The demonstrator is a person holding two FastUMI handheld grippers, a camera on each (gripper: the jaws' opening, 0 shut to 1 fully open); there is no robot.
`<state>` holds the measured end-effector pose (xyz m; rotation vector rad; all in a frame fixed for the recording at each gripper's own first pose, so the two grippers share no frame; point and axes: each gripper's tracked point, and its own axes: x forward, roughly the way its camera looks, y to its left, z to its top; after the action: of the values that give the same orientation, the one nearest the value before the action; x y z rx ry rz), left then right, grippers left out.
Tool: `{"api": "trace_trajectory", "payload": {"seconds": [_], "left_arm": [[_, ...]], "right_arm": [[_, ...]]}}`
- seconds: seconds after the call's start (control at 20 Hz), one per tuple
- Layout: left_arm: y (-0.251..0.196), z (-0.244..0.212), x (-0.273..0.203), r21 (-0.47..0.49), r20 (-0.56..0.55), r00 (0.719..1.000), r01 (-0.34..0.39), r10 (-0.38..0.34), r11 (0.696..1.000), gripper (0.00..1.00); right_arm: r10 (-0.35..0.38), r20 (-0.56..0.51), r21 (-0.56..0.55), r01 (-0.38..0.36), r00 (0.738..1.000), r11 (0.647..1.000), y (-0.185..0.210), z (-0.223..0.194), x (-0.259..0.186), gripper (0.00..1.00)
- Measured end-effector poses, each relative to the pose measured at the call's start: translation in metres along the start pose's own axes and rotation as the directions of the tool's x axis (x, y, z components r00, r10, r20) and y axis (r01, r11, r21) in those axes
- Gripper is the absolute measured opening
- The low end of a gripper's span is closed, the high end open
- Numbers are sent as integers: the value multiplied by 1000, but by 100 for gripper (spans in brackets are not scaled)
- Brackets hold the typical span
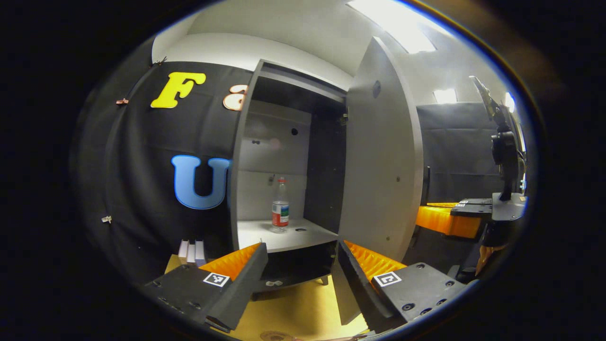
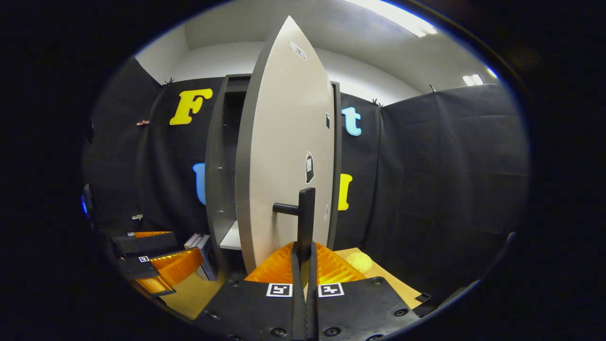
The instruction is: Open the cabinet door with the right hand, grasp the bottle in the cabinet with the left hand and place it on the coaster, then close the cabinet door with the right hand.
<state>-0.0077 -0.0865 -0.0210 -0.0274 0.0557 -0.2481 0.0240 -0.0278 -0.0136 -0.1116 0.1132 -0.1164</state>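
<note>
**Cabinet door open, bottle on the shelf**

In the right gripper view, the right gripper has its two fingers pressed on the lower end of the dark bar handle of the cabinet door. The door stands swung out from the cabinet and shows its pale outer face with some small stickers. On the wooden table, just to the right of the fingers, lies a small yellow round thing; I cannot tell what it is. The left gripper shows low at the left, near some small books that stand beside the cabinet.

In the left gripper view, the left gripper has its fingers spread wide and holds nothing. It points at the open cabinet. The bottle, clear with a red label, stands upright on the pale shelf inside, near the back wall. It is well apart from the fingers. The open door is at the right, and the right gripper shows behind its edge.
</note>
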Motion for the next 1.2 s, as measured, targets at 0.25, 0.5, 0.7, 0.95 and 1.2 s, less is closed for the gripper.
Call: {"api": "trace_trajectory", "payload": {"seconds": [0.25,0.5,0.7,0.95,1.2], "left_arm": [[-43,-6,30,-4,-7,999,34,-34,999,97],[-75,-15,64,-22,-11,1000,-3,2,1000,95],[-85,-15,89,-23,-1,996,-85,85,996,95],[-88,-18,117,-26,-4,986,-169,169,985,95],[-87,-14,132,21,7,977,-211,211,977,95]], "right_arm": [[8,-3,1,-8,1000,1000,-29,-1,3,5],[88,4,-14,-87,996,996,-53,-2,-1,5],[155,5,7,-155,988,988,-71,0,6,5],[177,19,-19,-176,984,984,-109,-3,12,5],[173,18,40,-173,985,984,-139,-5,15,5]]}}
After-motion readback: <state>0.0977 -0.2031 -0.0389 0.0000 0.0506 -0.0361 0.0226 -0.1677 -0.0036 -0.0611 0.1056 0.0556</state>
